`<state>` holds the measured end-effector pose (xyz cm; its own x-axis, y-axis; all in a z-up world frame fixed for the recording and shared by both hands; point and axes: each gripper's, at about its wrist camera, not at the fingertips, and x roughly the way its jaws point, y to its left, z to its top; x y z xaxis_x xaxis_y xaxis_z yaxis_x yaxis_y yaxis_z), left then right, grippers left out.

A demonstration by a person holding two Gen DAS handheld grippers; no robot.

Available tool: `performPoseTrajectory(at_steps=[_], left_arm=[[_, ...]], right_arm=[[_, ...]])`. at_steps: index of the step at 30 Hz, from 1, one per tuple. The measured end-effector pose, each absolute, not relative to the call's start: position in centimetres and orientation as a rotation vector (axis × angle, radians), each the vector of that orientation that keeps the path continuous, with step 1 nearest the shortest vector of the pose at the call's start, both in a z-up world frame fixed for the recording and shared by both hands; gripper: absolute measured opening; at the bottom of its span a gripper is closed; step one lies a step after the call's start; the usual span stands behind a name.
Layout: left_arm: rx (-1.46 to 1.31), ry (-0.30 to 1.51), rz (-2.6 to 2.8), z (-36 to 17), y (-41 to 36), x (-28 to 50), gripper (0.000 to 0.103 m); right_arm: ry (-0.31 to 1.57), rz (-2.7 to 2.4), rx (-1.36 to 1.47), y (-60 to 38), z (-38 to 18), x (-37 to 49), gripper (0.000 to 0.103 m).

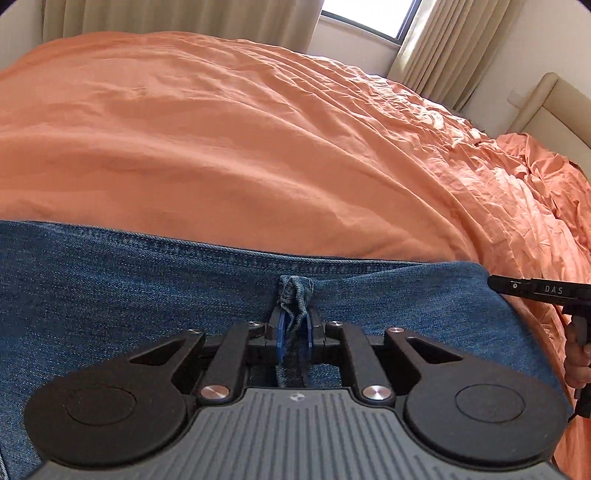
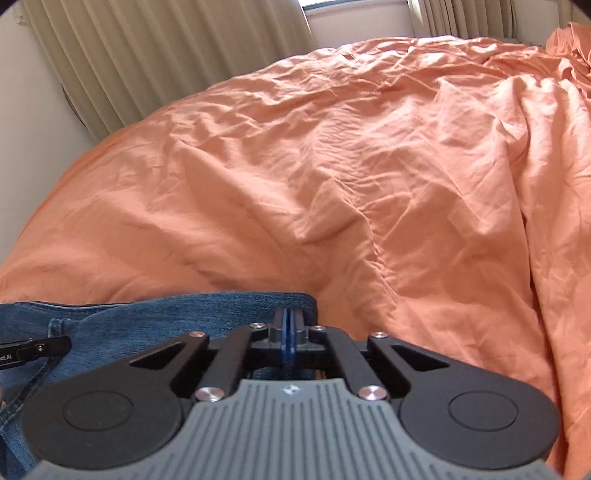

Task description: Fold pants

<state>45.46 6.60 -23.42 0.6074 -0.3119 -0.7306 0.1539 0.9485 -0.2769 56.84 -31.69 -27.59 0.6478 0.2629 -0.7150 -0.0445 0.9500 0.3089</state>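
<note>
Blue denim pants point(image 1: 129, 280) lie across the near side of an orange bedspread point(image 1: 221, 140). My left gripper point(image 1: 294, 317) is shut on a bunched fold of the denim at the pants' far hemmed edge. In the right wrist view the pants point(image 2: 155, 321) fill the lower left, and my right gripper point(image 2: 289, 321) has its blue pads pressed together at the pants' right corner; denim shows under the jaws, so it looks shut on the edge. The right gripper's body point(image 1: 539, 290) shows at the right of the left wrist view, and the left gripper's tip point(image 2: 37, 350) at the left of the right wrist view.
The wrinkled orange bedspread point(image 2: 369, 166) covers the whole bed, bunched at the far right point(image 1: 546, 166). Beige curtains point(image 2: 147, 55) and a window point(image 1: 369, 14) stand behind the bed. A cream headboard point(image 1: 546, 99) is at the right.
</note>
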Motion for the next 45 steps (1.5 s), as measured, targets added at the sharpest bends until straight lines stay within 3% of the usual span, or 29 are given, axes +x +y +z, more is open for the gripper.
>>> performPoseTrajectory(at_steps=[6,17,25,32,34,37,43,45], left_arm=[[-0.261,0.900,-0.231,-21.6,7.1,44.3,0.023],[-0.128,0.838,-0.199,-18.7,5.7,34.1,0.023],[-0.173,0.940,-0.125,-22.4,5.6,34.6,0.028],[-0.271,0.953,-0.079,-21.7,6.1,34.6,0.032],[-0.317,0.916,-0.085,-20.1,7.1,33.7,0.034],[-0.377,0.862,-0.093,-17.9,10.0,31.9,0.046],[-0.585,0.782,-0.023,-15.8,18.5,29.0,0.048],[-0.628,0.730,0.015,-15.4,21.5,27.5,0.058]], right_arm=[[0.824,0.200,0.197,-31.6,-23.9,52.6,0.003],[0.802,0.272,0.058,-29.6,-22.7,39.1,0.003],[0.893,0.245,0.080,-29.2,-27.0,39.3,0.000],[0.995,0.246,0.004,-28.5,-26.3,41.3,0.000],[1.010,0.241,-0.055,-27.6,-25.5,41.5,0.000],[0.957,0.287,-0.122,-26.0,-23.1,40.9,0.005],[0.883,0.426,-0.254,-20.8,-19.4,40.0,0.004],[0.869,0.457,-0.282,-19.1,-18.7,40.1,0.004]])
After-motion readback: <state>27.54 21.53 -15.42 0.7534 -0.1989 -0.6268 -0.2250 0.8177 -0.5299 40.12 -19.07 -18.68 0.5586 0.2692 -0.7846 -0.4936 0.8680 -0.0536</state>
